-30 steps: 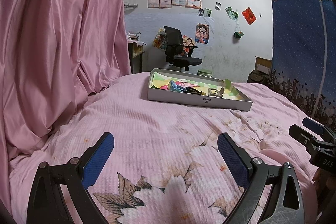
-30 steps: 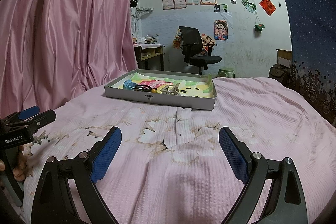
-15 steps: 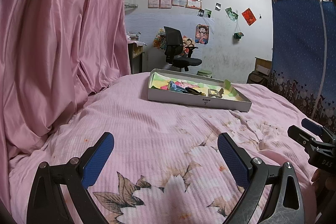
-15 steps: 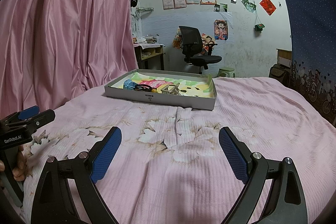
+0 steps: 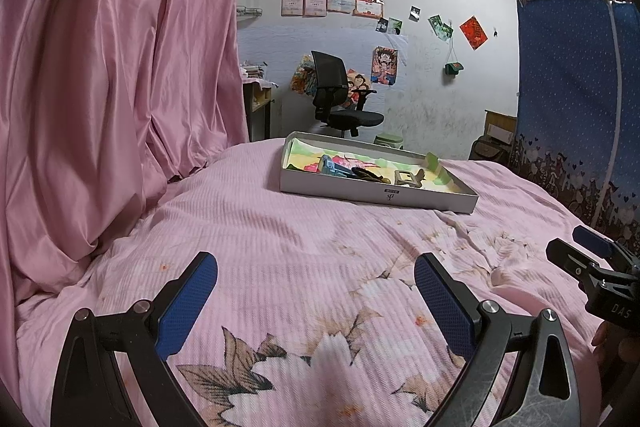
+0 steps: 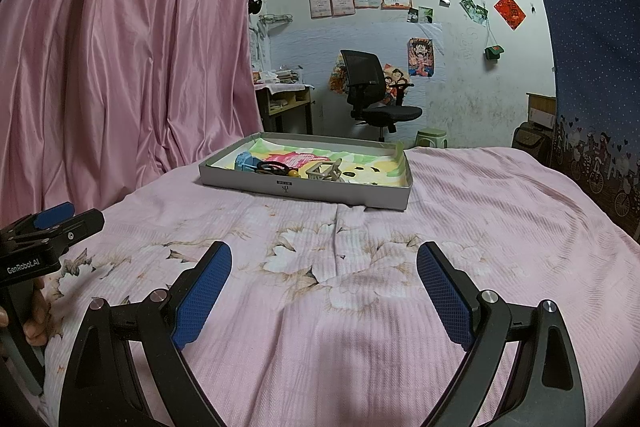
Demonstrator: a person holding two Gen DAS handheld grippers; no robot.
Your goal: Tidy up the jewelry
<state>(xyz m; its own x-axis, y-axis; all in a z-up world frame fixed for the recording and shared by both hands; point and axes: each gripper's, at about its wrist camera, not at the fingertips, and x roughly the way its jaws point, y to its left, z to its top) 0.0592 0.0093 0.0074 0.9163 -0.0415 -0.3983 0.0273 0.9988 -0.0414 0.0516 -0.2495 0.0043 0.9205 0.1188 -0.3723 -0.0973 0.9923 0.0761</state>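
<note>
The left claw and the right claw both hang spread wide and hold nothing, low over the near part of the bed, well apart from the tray that sits toward the bed's far edge. Inside the tray, bunched at its left end, lie a blue clip, a dark hair tie and a beige claw clip; the right end shows bare lining. This fits either pieces gathered and done, or a heap awaiting sorting.
</note>
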